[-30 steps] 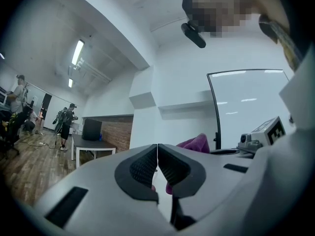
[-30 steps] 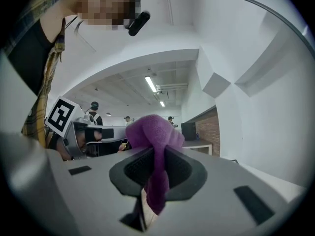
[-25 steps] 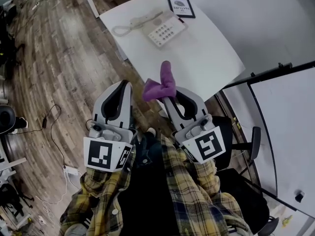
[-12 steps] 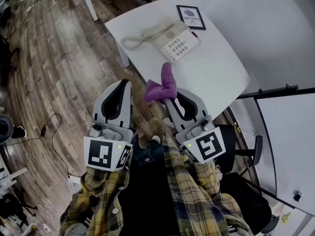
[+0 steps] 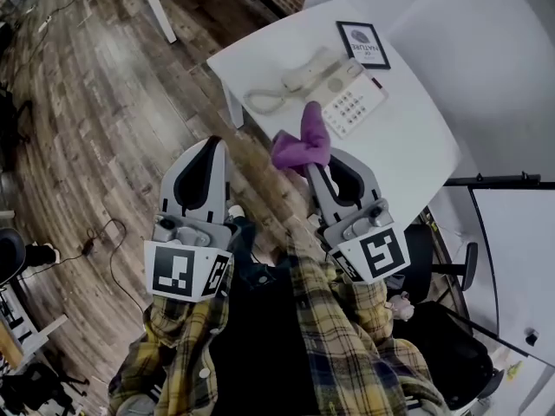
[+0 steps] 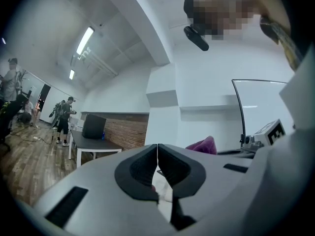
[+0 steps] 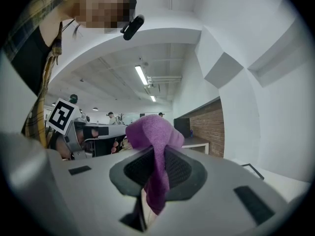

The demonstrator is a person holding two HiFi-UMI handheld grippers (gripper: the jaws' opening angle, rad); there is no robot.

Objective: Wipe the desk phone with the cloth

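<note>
Looks like approach: cloth (image 5: 302,144) is pinched in right gripper (image 5: 316,170), left gripper (image 5: 211,146) is closed empty; desk phone (image 5: 347,94), upper centre, needs reaching.

Legible text: none. Framed card (image 5: 363,43) on the white desk (image 5: 416,146) carries a dark emblem above a line of print, too small to read; desk phone (image 5: 342,94) has a pale keypad with rows of keys, their figures not readable. Left marker cube (image 5: 182,271) on the left gripper (image 5: 211,144) and right marker cube (image 5: 375,254) on the right gripper (image 5: 317,165) bear black-and-white square patterns only, no letters or numbers.
</note>
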